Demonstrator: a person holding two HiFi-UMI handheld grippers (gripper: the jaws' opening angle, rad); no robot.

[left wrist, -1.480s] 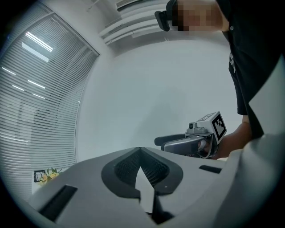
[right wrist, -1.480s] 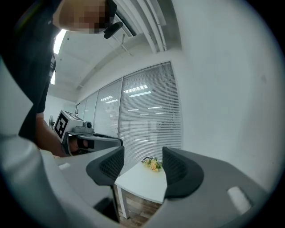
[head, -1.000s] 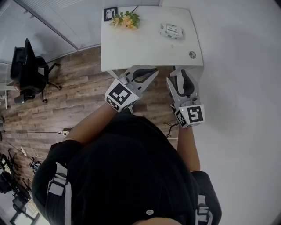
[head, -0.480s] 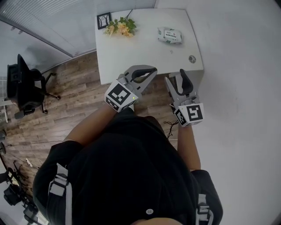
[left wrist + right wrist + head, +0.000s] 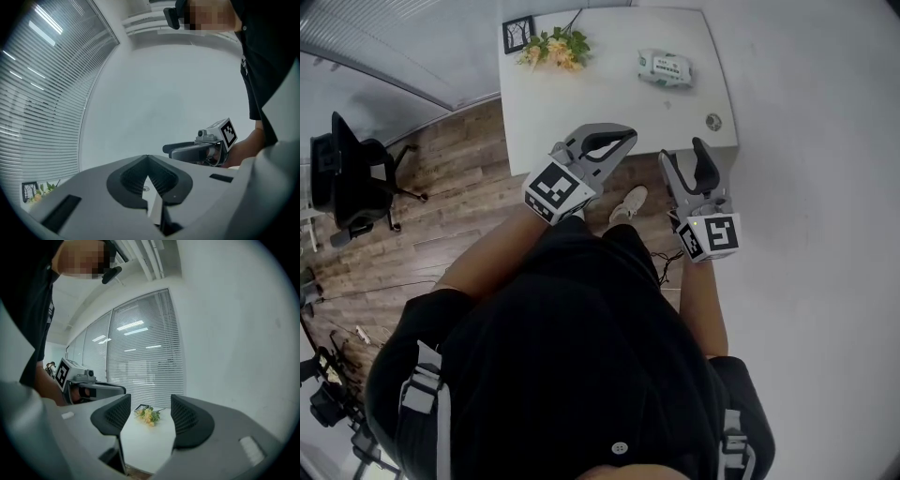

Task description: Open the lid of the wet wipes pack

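The wet wipes pack [image 5: 665, 67], white and green, lies flat on the far right part of the white table [image 5: 581, 103]. Both grippers are held in the air at the table's near edge, well short of the pack. My left gripper [image 5: 623, 141] is shut with nothing in it, its fingertips meeting in the left gripper view [image 5: 148, 161]. My right gripper [image 5: 684, 155] stands open and empty; between its jaws the right gripper view [image 5: 150, 408] shows the tabletop. The pack is not in either gripper view.
A bunch of yellow flowers [image 5: 551, 47] and a small picture frame [image 5: 517, 33] sit at the table's far left. A small round object [image 5: 713, 120] lies near the right front corner. A wall runs along the right; an office chair [image 5: 347, 178] stands on the wooden floor at left.
The table has come slightly closer and both grippers now reach its near edge. A shoe now shows under the table edge. Neither gripper's jaws changed.
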